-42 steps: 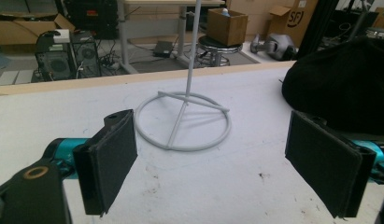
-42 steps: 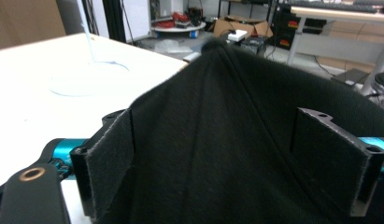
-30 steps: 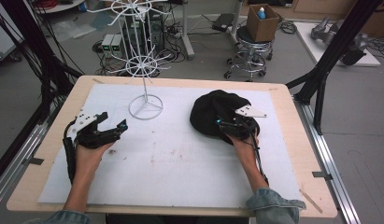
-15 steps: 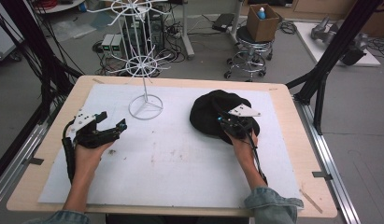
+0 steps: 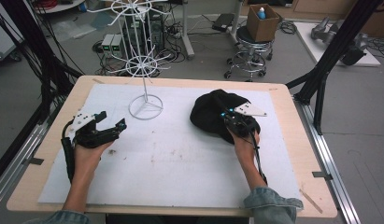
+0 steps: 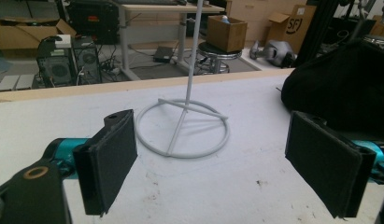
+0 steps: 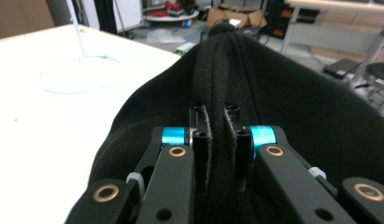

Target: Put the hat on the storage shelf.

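- Since the earlier high-view frames, the right gripper (image 5: 231,117) had pushed a little further onto the black fabric hat (image 5: 213,111) and its jaws had just been closing, with a fold of the hat between them; the left gripper (image 5: 111,122) had kept its place
- In the right gripper view the two black jaws stood almost together, pinching a raised ridge of the black fabric hat (image 7: 283,93) between the pads; the cloth rose in a crest straight ahead of the right gripper (image 7: 216,122)
- The hat lay on the white mat (image 5: 180,158) at the right half of the table (image 5: 292,154), with the person's right hand (image 5: 245,142) behind the gripper
- The left gripper (image 6: 213,158) was wide open and held nothing; its pads (image 6: 116,154) stood well apart above the mat
- The white wire stand (image 5: 145,105) stood upright on its ring base, between the two grippers and towards the far edge; in the left gripper view its ring base (image 6: 182,128) lay just ahead of the open jaws, with the hat (image 6: 344,88) at the right
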Demonstrator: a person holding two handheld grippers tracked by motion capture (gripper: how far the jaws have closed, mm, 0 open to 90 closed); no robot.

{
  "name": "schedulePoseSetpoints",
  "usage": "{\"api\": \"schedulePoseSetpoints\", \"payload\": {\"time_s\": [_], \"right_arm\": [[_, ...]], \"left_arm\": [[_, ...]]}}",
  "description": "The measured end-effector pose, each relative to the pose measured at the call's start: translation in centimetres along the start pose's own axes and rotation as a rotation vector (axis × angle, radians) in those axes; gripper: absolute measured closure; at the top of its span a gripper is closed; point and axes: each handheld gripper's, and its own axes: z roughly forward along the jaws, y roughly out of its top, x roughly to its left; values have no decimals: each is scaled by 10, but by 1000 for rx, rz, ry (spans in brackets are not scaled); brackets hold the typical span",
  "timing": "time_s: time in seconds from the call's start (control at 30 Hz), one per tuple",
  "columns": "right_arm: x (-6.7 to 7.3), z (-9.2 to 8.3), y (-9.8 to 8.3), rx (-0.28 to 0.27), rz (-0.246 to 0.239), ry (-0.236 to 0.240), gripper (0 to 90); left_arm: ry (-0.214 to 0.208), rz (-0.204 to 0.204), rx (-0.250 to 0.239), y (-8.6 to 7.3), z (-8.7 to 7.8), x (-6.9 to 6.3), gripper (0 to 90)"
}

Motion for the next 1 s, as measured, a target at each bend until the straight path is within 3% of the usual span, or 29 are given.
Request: {"api": "schedulePoseSetpoints", "payload": {"time_s": [0.63, 1.0], "right_arm": [[-11, -20, 24, -116, 76, -55, 844], [-12, -30, 43, -183, 85, -73, 845]], "left_arm": [[4, -3, -2, 0, -1, 2, 169], [7, -10, -10, 1, -2, 3, 169]]}}
